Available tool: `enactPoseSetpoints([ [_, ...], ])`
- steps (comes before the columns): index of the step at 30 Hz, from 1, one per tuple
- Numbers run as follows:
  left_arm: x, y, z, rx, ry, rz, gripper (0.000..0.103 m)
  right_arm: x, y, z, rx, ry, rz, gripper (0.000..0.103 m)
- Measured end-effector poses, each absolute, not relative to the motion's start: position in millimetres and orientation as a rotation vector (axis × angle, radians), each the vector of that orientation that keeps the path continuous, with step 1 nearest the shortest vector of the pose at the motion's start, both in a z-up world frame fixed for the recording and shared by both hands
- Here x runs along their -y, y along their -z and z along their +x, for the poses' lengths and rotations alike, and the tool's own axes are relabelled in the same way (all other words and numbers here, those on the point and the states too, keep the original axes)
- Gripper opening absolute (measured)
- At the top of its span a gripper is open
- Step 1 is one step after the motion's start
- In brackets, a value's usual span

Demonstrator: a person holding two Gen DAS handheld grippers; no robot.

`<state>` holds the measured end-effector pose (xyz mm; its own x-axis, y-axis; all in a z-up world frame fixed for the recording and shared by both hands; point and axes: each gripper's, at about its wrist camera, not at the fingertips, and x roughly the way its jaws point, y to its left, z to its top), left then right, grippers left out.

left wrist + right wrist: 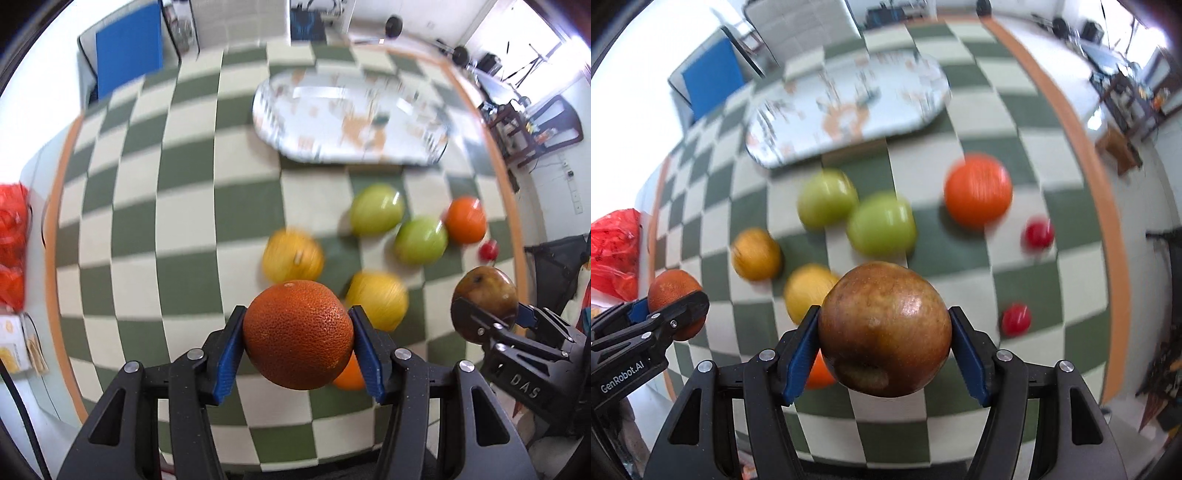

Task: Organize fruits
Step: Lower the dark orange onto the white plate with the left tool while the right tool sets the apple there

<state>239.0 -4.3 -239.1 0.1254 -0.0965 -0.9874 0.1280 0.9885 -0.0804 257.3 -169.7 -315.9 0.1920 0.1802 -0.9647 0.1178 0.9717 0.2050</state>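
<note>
Carrying 2 fruits above the checkered table (184, 177) — left gripper (297, 334) clamped on an orange (297, 332), right gripper (884, 328) on a brownish apple (884, 328); likely next: lowering both into the empty tray (280, 140) ahead, beyond the loose fruit

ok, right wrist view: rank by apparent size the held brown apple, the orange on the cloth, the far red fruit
1. brown apple, though it is nearest the lens, so that inflates it
2. orange
3. red fruit, clearly smallest
</note>
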Motion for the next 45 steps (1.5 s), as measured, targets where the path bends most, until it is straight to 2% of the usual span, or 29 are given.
enactPoseSetpoints([
  [9,33,209,328,-1.293,0.113,0.060,0.052,190,281,360,-1.266,-0.105,0.176,0.069],
  [21,39,243,433,-1.294,0.048,0.053,0.052,184,330,475,-1.274,-0.166,0.136,0.069],
  [27,37,270,460,-1.351,0.049,0.018,0.052,172,355,502,-1.294,-0.204,0.116,0.069],
  [37,20,326,488,-1.548,0.115,-0.305,0.052,165,378,530,-1.313,-0.225,0.131,0.069],
  [45,17,342,496,-1.584,0.109,-0.354,0.053,165,390,541,-1.337,-0.223,0.135,0.070],
])
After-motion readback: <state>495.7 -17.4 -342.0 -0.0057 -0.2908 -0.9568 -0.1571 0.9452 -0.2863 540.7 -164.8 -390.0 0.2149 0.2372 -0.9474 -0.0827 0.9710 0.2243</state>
